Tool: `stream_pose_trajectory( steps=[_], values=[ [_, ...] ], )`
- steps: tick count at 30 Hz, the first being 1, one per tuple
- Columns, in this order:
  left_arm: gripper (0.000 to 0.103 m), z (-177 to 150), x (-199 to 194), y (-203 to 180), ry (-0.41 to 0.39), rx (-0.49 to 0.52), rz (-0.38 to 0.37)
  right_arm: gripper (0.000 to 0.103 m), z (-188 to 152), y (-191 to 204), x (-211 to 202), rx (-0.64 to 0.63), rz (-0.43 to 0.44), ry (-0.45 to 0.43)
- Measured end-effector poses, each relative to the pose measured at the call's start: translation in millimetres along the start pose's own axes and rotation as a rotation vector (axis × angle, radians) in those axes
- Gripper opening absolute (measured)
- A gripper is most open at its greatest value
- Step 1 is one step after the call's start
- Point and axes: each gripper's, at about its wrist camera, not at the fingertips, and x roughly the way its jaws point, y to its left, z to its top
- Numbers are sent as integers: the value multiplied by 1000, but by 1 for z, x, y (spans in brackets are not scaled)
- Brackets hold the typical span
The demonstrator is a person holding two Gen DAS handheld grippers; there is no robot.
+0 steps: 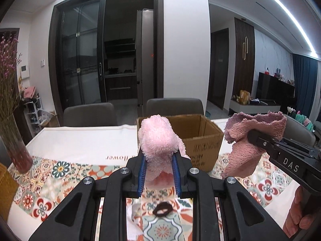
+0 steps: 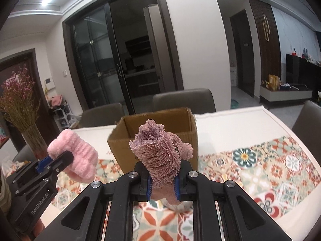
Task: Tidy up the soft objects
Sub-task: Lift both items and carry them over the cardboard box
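Holding one fluffy cloth in each gripper, both raised on the near side of the open cardboard box [image 1: 200, 140].

Left gripper [image 1: 158, 160] is clamped on a pale pink fluffy cloth [image 1: 157, 138], which stands up between the blue pads and hides the box's left near corner; from this gripper the box opening lies straight ahead and a little to the right, just beyond the cloth. Right gripper [image 2: 162, 177] is clamped on a dusty-pink towel [image 2: 160, 152] that rises upright out of the jaws, its long axis vertical, with the box mouth directly behind it. Seen from the left wrist, the towel hangs off the box's right near corner, above the patterned tablecloth [image 1: 60, 170]. Both loads look about equally near the box; a short forward carry over the near wall should drop either in. A dark hair tie [image 1: 162, 208] lies on the cloth below.
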Motion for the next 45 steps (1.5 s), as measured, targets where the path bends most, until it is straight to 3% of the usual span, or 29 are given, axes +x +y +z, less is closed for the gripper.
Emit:
stream_pose_trajectory(
  steps=[19, 27, 35, 45],
  values=[
    [24, 73, 64, 0, -30, 21, -12, 18, 72, 0, 57, -11, 39, -55],
    [24, 86, 97, 1, 9, 14, -24, 18, 91, 4, 79, -54, 37, -81],
    [24, 85, 145, -3, 90, 9, -30, 18, 95, 1, 127, -78, 29, 15],
    [25, 72, 202, -15, 250, 58, -37, 18, 81, -13, 188, -96, 24, 188]
  ],
)
